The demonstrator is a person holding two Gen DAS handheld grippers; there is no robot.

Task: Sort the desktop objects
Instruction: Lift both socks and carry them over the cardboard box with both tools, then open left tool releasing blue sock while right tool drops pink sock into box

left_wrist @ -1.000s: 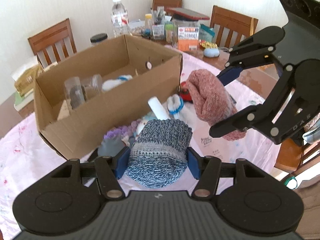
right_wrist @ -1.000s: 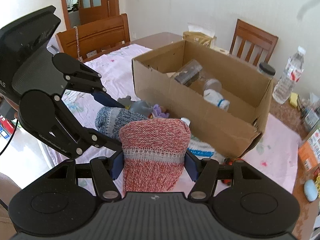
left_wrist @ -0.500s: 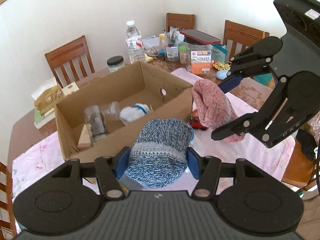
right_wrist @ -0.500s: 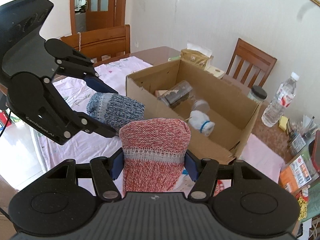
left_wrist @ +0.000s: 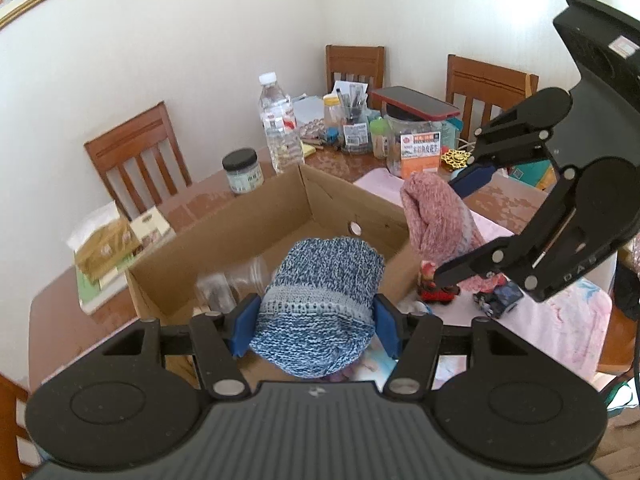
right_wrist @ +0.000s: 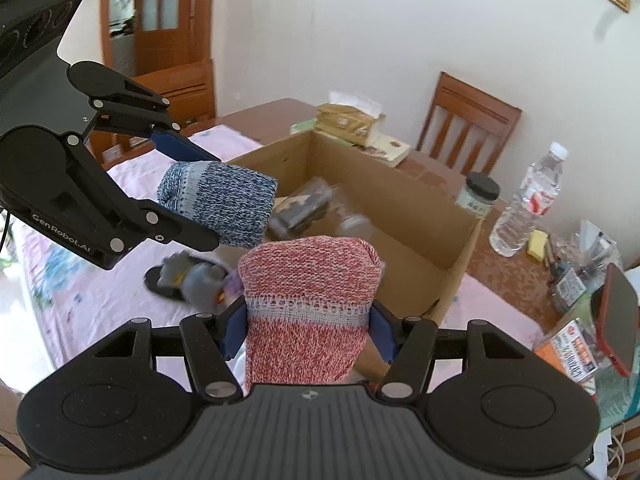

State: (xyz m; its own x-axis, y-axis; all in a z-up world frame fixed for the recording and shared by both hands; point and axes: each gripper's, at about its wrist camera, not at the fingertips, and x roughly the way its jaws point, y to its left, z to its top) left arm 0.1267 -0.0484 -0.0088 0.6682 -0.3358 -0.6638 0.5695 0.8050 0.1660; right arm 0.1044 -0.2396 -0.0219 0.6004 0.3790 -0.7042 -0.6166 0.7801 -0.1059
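**Operator:** Between my left gripper (left_wrist: 316,322) pads sits the blue knit roll (left_wrist: 320,304), clamped at its pale band and raised over the near wall of the cardboard box (left_wrist: 224,236). My right gripper (right_wrist: 306,332) clamps the red knit roll (right_wrist: 308,300) the same way, just outside the box's near corner.

**Checker:** State the failure modes.

**Operator:** One: both rolls are soft. I judge a roll could unfurl or slide out of the pads if tilted sharply, since only the band is pinched. Two: the grippers are close together; converging over the box could knock linkages. Three: a low entry could catch the box's rim and push the box toward the water bottle (right_wrist: 528,200) and dark-lidded jar (right_wrist: 478,196) beside it.

**Checker:** Clearance?

**Operator:** Box interior: a clear plastic container (right_wrist: 308,204) lies on the floor of it, with open floor at the end nearest my right gripper. Outside the box, the small toys (right_wrist: 188,276) remain on the bench (right_wrist: 80,308) cloth below my left gripper. Room above the rim is free; the far bench edge is crowded with clutter.
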